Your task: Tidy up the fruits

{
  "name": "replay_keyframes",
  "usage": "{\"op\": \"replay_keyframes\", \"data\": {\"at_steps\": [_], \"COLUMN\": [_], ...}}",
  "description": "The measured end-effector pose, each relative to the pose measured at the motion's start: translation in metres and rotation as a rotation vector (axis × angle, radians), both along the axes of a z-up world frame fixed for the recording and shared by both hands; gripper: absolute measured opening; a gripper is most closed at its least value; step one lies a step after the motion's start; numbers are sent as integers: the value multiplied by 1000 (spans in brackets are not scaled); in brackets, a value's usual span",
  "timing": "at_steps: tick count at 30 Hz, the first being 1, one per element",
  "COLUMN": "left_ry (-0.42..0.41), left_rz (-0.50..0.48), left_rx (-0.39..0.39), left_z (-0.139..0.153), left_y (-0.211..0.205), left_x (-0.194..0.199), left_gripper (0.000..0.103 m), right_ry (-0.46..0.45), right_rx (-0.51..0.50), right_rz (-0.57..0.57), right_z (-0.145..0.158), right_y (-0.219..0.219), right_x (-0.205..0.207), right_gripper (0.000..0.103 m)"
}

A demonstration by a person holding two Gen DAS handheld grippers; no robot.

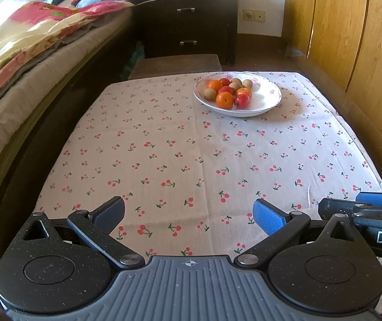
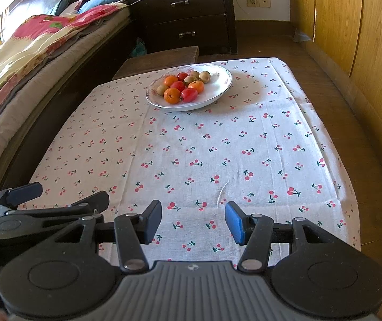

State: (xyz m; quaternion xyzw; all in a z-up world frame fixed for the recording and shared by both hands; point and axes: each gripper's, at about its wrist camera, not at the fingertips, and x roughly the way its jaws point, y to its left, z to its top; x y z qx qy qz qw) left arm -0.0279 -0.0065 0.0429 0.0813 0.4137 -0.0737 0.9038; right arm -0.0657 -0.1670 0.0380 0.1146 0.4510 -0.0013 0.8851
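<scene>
A table covered with a cherry-print cloth (image 2: 217, 147) is seen from its near end. At the far end a white plate (image 2: 219, 87) is set on the cloth, and oranges (image 2: 171, 95), red tomatoes (image 2: 189, 94) and brownish round fruits (image 2: 204, 76) are piled together on its left half. The right gripper (image 2: 193, 222) is held low over the near edge, its jaws spread apart with nothing between them. The left gripper (image 2: 70, 196) is seen just beside it at the lower left, also spread apart. A bed (image 2: 30, 61) is lined along the left, and a dark dresser (image 2: 191, 16) is placed beyond the table.
</scene>
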Motion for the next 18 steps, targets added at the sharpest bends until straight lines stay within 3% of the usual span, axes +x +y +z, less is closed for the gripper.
{"op": "replay_keyframes", "data": {"at_steps": [18], "left_ry": [-28], "left_rz": [19], "left_rx": [13], "left_z": [2], "left_y": [0], "left_x": [1], "left_gripper": [103], "right_ry": [-3], "right_rx": [8], "right_rz": [-6], "right_z": [0], "right_y": [-2], "right_x": [2], "right_gripper": [54]}}
